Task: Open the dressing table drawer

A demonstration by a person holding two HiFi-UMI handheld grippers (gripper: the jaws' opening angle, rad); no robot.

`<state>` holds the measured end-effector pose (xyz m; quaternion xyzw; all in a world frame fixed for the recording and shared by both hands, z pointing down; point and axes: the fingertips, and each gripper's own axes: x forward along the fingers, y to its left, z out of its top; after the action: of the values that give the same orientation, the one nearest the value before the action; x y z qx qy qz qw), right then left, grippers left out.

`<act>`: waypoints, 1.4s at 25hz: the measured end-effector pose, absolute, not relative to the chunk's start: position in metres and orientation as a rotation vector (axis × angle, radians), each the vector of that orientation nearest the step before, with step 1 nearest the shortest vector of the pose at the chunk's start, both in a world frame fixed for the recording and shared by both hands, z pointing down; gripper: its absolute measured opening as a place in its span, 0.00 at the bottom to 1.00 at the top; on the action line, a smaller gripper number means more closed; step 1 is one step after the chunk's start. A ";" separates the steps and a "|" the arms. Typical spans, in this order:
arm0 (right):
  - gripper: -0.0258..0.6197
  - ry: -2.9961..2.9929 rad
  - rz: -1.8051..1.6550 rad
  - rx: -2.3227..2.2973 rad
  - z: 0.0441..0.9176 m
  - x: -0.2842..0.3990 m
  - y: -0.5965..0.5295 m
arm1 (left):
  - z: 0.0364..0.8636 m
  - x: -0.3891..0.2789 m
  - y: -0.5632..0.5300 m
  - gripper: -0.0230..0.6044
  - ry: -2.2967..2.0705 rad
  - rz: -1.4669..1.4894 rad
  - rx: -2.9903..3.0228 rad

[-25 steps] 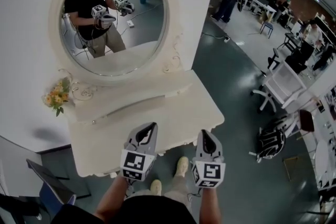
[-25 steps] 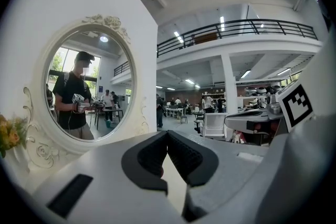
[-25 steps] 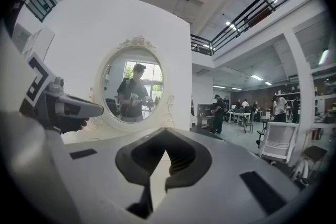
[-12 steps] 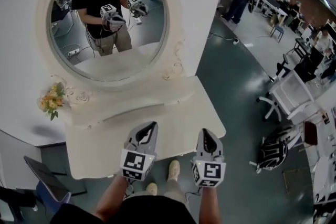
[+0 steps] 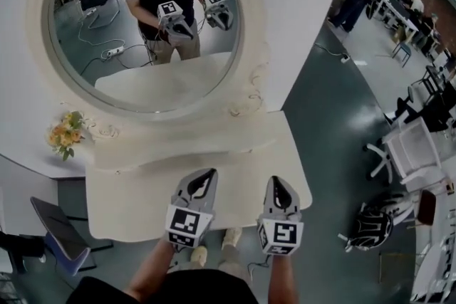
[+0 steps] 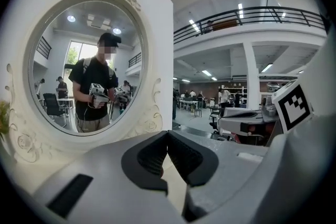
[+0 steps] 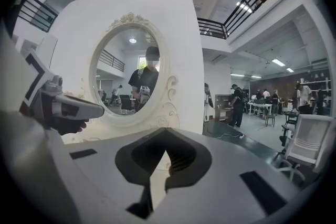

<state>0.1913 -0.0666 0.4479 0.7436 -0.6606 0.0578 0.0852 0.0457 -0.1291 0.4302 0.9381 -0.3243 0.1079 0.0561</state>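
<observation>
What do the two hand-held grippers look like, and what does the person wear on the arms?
The left hand-held gripper and right hand-held gripper are light grey shells tapering to a point, with black ribbed pads inside. Each carries a white cube with black square markers. The person wears a black short-sleeved top.

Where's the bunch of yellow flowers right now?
Head view, left side: the yellow flowers are at the left end of the dressing table, beside the lower-left frame of the round mirror.

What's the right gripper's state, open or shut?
Shut: the right gripper has its jaws touching at the tips, nothing between them.
</observation>
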 end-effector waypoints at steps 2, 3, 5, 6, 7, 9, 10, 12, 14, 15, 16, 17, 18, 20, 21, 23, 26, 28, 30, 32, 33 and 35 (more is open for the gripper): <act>0.04 -1.980 0.191 2.190 0.454 0.198 -0.079 | 0.437 0.054 -0.137 0.04 -0.994 0.350 2.824; 0.04 -1.982 0.202 2.177 0.458 0.201 -0.085 | 0.441 0.058 -0.141 0.04 -0.999 0.361 2.813; 0.04 -1.984 0.229 2.149 0.469 0.206 -0.095 | 0.449 0.062 -0.147 0.04 -1.012 0.380 2.789; 0.04 -1.991 0.241 2.136 0.475 0.208 -0.099 | 0.455 0.064 -0.150 0.04 -1.020 0.388 2.776; 0.04 -2.000 0.251 2.124 0.480 0.209 -0.104 | 0.460 0.066 -0.153 0.04 -1.025 0.396 2.765; 0.04 -2.017 0.261 2.105 0.489 0.212 -0.114 | 0.470 0.070 -0.158 0.04 -1.031 0.411 2.745; 0.04 -2.022 0.267 2.095 0.493 0.214 -0.119 | 0.474 0.072 -0.160 0.04 -1.033 0.419 2.735; 0.04 -2.025 0.289 2.075 0.505 0.217 -0.125 | 0.483 0.074 -0.164 0.04 -1.046 0.433 2.714; 0.04 -2.024 0.309 2.061 0.519 0.221 -0.131 | 0.493 0.075 -0.168 0.04 -1.065 0.446 2.696; 0.04 -2.024 0.320 2.055 0.524 0.223 -0.134 | 0.499 0.076 -0.170 0.04 -1.074 0.451 2.686; 0.04 -2.023 0.335 2.047 0.530 0.225 -0.136 | 0.503 0.078 -0.173 0.04 -1.081 0.455 2.677; 0.04 -2.025 0.350 2.038 0.535 0.226 -0.139 | 0.508 0.079 -0.174 0.04 -1.087 0.460 2.669; 0.04 -2.032 0.358 2.027 0.540 0.227 -0.142 | 0.512 0.080 -0.176 0.04 -1.092 0.464 2.661; 0.04 -2.049 0.361 2.007 0.548 0.228 -0.149 | 0.520 0.083 -0.180 0.04 -1.097 0.473 2.648; 0.04 -2.052 0.363 1.998 0.552 0.229 -0.152 | 0.524 0.085 -0.181 0.04 -1.099 0.477 2.643; 0.04 -2.050 0.379 1.979 0.564 0.231 -0.156 | 0.532 0.087 -0.185 0.04 -1.106 0.485 2.632; 0.04 -2.045 0.418 1.943 0.584 0.232 -0.159 | 0.544 0.088 -0.190 0.04 -1.123 0.502 2.613; 0.04 -2.045 0.436 1.921 0.594 0.232 -0.164 | 0.553 0.088 -0.193 0.04 -1.130 0.511 2.601; 0.04 -2.043 0.448 1.905 0.606 0.233 -0.167 | 0.562 0.089 -0.197 0.04 -1.138 0.518 2.589; 0.04 -2.055 0.447 1.895 0.615 0.234 -0.173 | 0.570 0.088 -0.199 0.04 -1.148 0.526 2.576; 0.04 -2.055 0.454 1.887 0.618 0.235 -0.175 | 0.574 0.088 -0.200 0.04 -1.154 0.531 2.569; 0.04 -2.053 0.470 1.874 0.626 0.236 -0.179 | 0.580 0.088 -0.202 0.04 -1.166 0.537 2.556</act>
<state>0.2356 -0.1790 0.6259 0.6563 -0.7187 0.1645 0.1605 0.0876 -0.2020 0.5796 0.8847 -0.4038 0.1857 0.1404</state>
